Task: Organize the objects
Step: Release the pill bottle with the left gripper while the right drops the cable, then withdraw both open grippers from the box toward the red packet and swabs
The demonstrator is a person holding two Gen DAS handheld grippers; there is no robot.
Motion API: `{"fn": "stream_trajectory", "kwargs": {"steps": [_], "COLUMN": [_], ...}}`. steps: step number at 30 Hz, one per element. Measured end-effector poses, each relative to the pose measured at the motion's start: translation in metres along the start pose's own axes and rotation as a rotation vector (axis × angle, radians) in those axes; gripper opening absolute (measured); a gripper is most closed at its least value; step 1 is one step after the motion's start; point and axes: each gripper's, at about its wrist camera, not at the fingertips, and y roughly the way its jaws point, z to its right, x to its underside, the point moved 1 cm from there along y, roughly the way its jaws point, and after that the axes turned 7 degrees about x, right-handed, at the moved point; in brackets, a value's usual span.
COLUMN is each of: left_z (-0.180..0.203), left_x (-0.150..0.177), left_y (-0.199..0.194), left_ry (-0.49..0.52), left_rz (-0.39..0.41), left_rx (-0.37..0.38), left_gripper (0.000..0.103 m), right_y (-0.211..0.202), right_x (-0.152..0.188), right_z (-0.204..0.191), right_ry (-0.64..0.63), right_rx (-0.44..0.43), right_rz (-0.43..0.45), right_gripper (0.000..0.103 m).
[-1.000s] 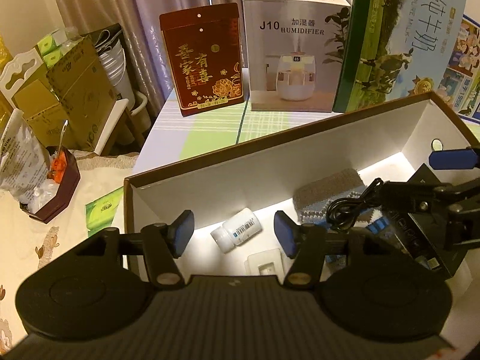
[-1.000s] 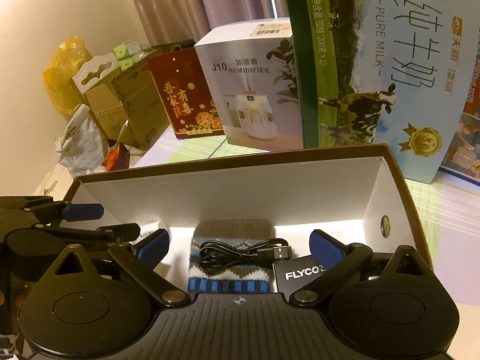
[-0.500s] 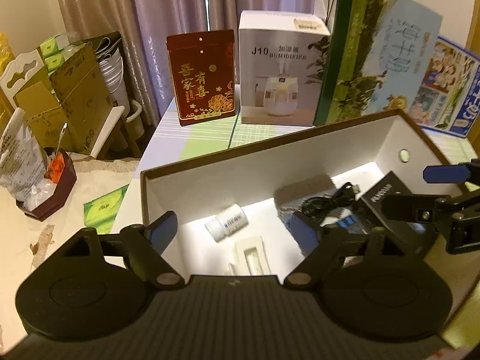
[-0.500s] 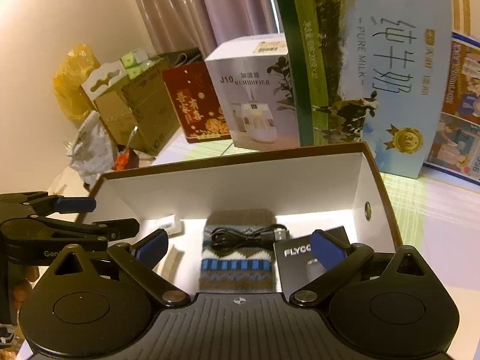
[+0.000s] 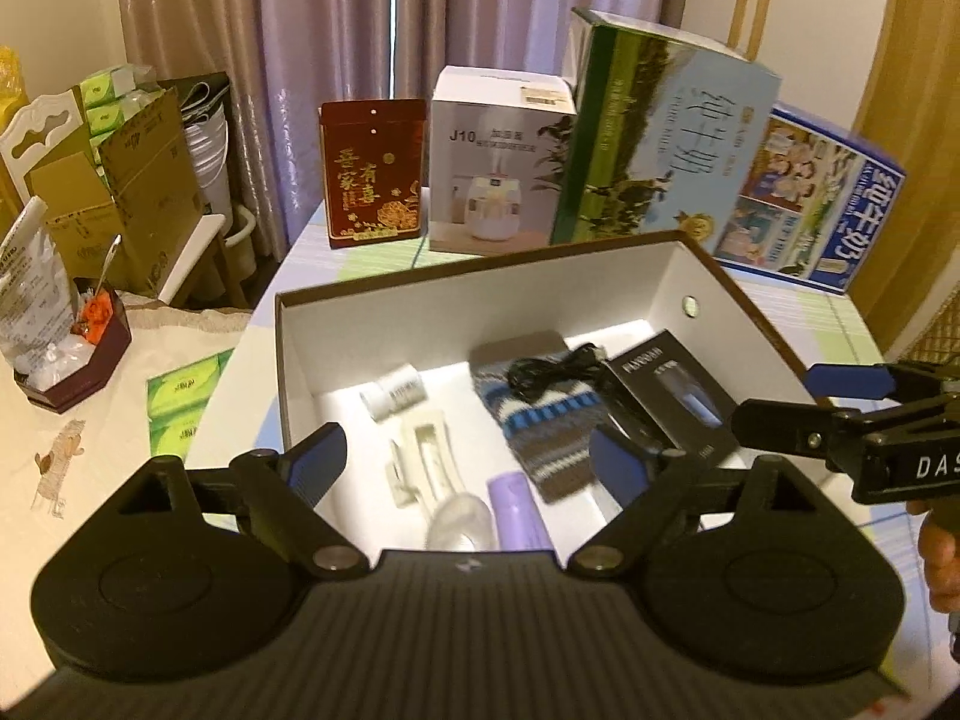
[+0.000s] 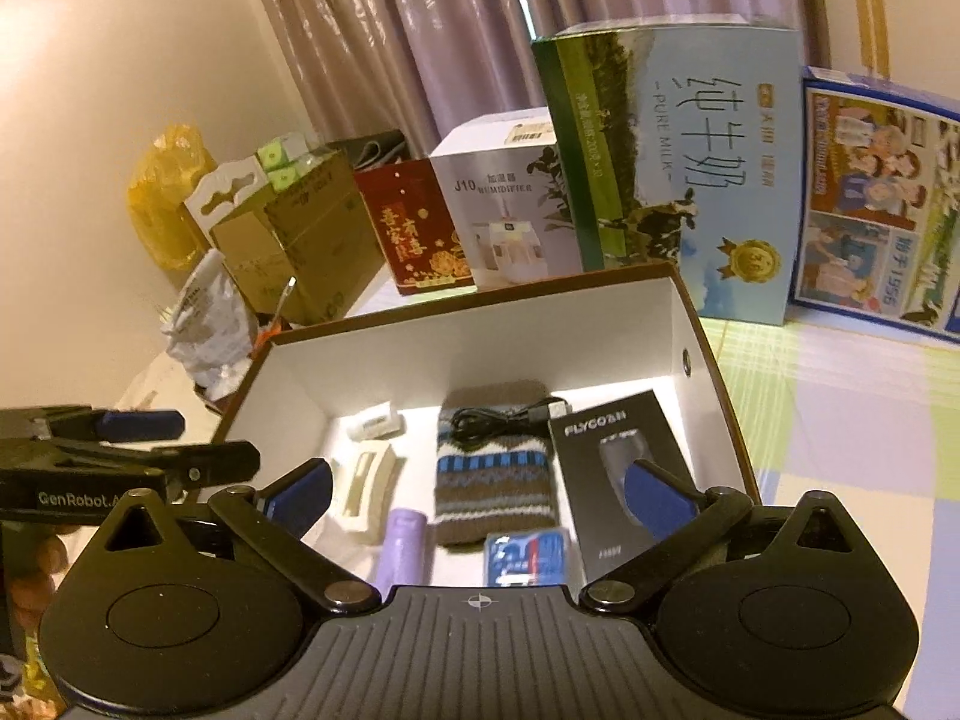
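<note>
1. The left gripper (image 5: 468, 456) hangs above the near edge of the open cardboard box (image 5: 480, 294), jaws spread wide with nothing between them.
2. The right gripper (image 6: 477, 492) hangs over the same box, jaws likewise wide apart and empty; in the left wrist view it shows from the side at the right edge.
3. Between the left jaws, low down, lies a lilac cylinder (image 5: 517, 510) beside a clear plastic piece (image 5: 459, 519).
4. Just ahead of those, a cream plastic holder (image 5: 429, 459) lies on the box floor, and beyond it a small white bottle (image 5: 396, 396) on its side.
5. Ahead of the right-hand jaw of the left gripper lies a striped knitted pouch (image 5: 540, 420), with a coiled black USB cable (image 5: 555, 369) resting on its far end.
6. To the right of the pouch a black FLYCO shaver box (image 6: 618, 468) lies flat, partly behind the right gripper's right jaw.
7. Between the right jaws, close in, a small blue packet (image 6: 528, 558) lies touching the pouch's near end.
8. Beyond the box, on the table's checked cloth (image 6: 840, 420), stand a red gift box (image 5: 372, 171), a J10 humidifier box (image 5: 498, 168), a pure milk carton (image 5: 666, 138) and a blue illustrated carton (image 5: 810, 204).
</note>
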Motion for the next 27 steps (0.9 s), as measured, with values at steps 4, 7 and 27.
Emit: {"fn": "stream_trajectory", "kwargs": {"steps": [4,7,27], "left_z": [0.009,0.016,0.053], "left_x": [0.013,0.025,0.112], "left_y": [-0.015,-0.024,-0.036], "left_ry": [-0.006,-0.01,-0.039], "left_rz": [-0.001,-0.011,-0.163], "left_rx": [0.018,0.032,0.074], "left_gripper": [0.086,0.086,0.086], "right_y": [-0.02,-0.033,-0.068], "right_x": [0.011,0.021,0.109], "right_z": [-0.001,-0.001,0.005], "right_ry": [0.011,0.016,0.053], "right_rx": [-0.001,0.003,0.089], "right_rz": [0.007,0.005,-0.136], "right_gripper": [0.101,0.101,0.101]}}
